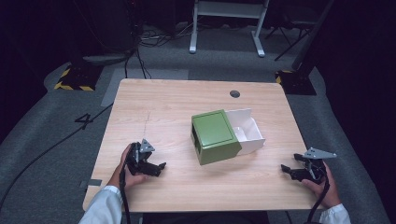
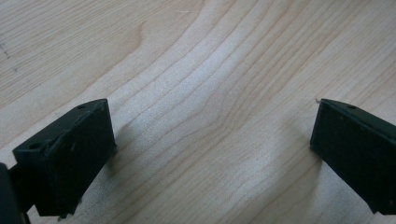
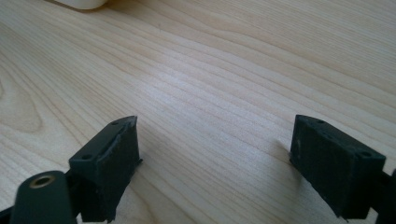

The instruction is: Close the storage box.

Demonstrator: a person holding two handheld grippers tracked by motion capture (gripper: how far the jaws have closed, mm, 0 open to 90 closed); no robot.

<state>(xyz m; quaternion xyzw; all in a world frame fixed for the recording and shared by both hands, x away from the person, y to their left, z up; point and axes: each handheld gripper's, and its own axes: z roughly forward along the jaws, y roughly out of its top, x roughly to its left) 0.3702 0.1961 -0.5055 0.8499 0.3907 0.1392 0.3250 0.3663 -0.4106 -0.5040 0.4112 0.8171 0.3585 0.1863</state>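
Light wood-grain rectangular tabletop [image 1: 163, 107] seen from the high view, standing on grey carpet. A small dark round grommet [image 1: 235, 94] sits near the far edge, right of centre.

Green box-shaped sleeve with a square top [image 1: 215, 135] lies right of the tabletop's centre, turned slightly off the table edges. A white tray-like drawer [image 1: 248, 130] projects from its right side, toward the right edge, partly pulled out; the open part looks bare inside, though detail is too small to be sure.

Left gripper [image 1: 156, 169], black with a grey three-cornered plate on top, rests near the front-left corner, held by the person's left hand [image 1: 126, 170] in a white sleeve. Jaws point right, toward the box, and are well apart from it. In the left gripper view the left gripper [image 2: 212, 135] has both black jaws spread wide, bare wood grain between them, nothing held.

Right gripper [image 1: 289, 171], same build, lies near the front-right corner in the person's right hand [image 1: 327, 186], jaws pointing left. In the right gripper view the right gripper [image 3: 215, 144] is likewise wide open over bare wood, gripping nothing; a white edge, probably the drawer [image 3: 86, 3], shows at the top left
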